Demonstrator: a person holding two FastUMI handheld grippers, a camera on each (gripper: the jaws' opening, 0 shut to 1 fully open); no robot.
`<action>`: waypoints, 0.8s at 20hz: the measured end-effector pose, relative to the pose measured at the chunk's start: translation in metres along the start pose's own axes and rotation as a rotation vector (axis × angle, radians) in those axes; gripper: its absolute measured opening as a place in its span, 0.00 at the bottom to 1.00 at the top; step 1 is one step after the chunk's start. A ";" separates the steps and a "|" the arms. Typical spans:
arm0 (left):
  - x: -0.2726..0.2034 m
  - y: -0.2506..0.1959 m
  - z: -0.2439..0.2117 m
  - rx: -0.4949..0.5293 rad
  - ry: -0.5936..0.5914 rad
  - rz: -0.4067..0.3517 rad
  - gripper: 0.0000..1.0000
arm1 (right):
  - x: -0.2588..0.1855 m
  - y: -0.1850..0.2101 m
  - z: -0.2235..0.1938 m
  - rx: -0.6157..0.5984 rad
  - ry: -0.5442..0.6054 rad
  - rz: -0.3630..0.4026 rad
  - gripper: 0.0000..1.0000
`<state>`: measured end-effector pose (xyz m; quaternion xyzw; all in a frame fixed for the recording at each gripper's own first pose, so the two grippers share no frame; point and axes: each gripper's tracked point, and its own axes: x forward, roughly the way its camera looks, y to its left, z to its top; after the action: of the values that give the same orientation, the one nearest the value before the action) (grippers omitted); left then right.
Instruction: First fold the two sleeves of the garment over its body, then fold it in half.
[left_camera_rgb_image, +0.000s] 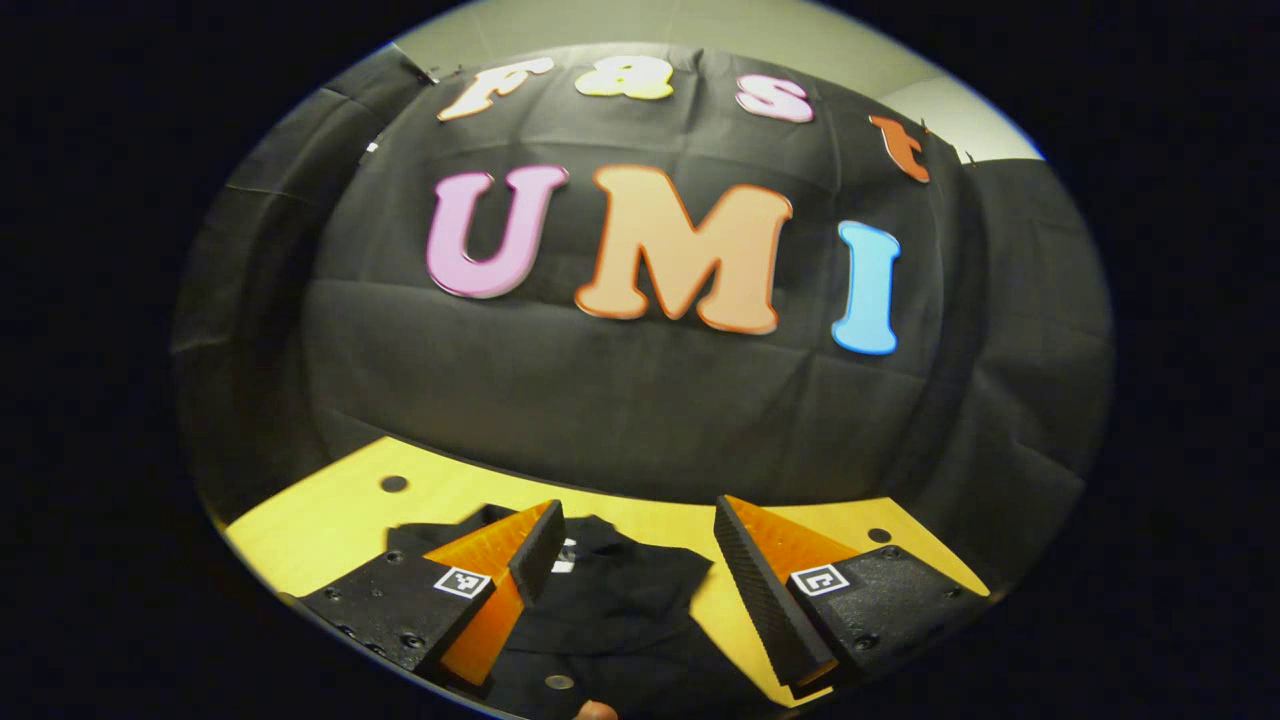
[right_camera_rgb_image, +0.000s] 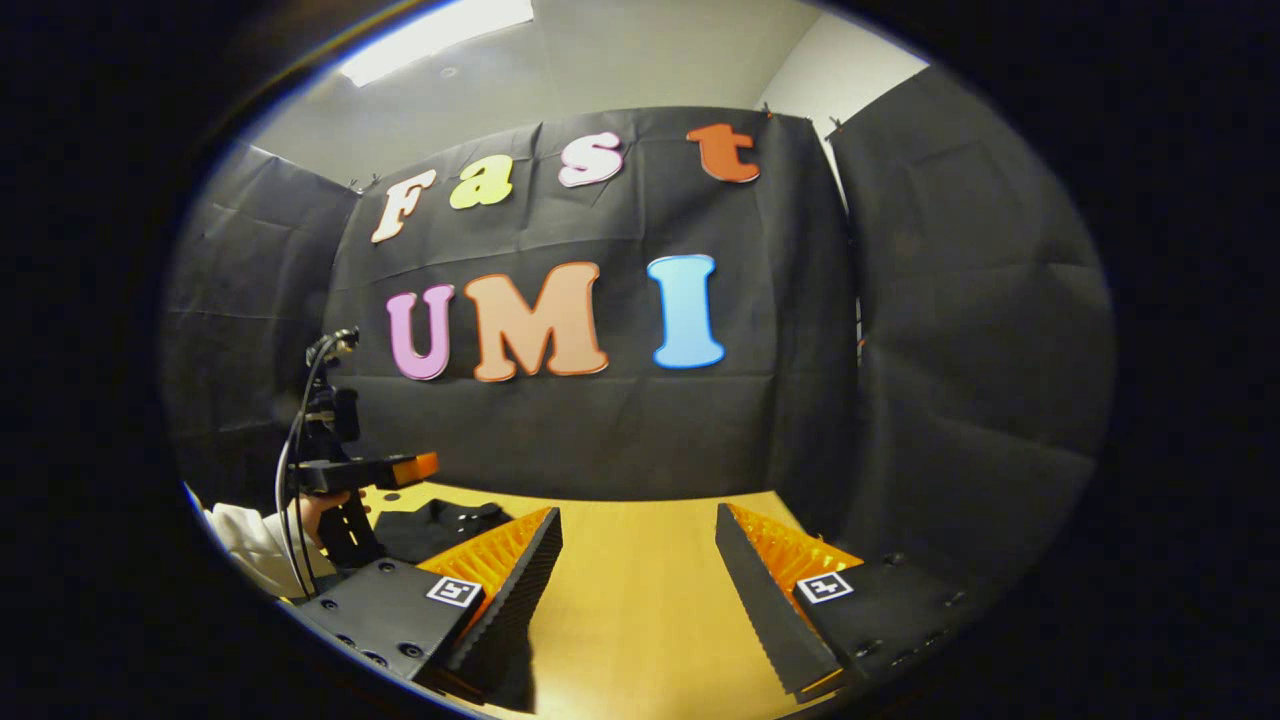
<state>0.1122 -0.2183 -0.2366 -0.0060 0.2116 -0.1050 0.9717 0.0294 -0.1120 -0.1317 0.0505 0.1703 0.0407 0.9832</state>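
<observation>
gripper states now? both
Left gripper: open, holding nothing, above the black garment.
Right gripper: open, holding nothing, over the table.

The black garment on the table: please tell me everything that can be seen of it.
The black garment is dark, soft-looking cloth lying flat, slightly rumpled, on the yellow table. In the left gripper view it spreads below the open left gripper, with a small pale tag near one finger and a round button at the lower edge. In the right gripper view one part lies at the left. Neither gripper visibly grips it.
</observation>
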 end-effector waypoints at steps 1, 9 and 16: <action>-0.024 0.022 0.002 0.029 -0.021 0.031 0.92 | 0.001 0.016 -0.011 0.007 0.019 0.035 0.99; -0.216 0.165 -0.125 0.145 0.240 0.342 0.93 | 0.003 0.128 -0.180 -0.149 0.375 0.275 0.99; -0.290 0.181 -0.244 0.097 0.510 0.393 0.93 | -0.016 0.149 -0.292 -0.122 0.636 0.293 1.00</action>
<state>-0.2089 0.0269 -0.3499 0.1079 0.4401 0.0765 0.8881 -0.0943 0.0587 -0.3827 0.0003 0.4562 0.2050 0.8659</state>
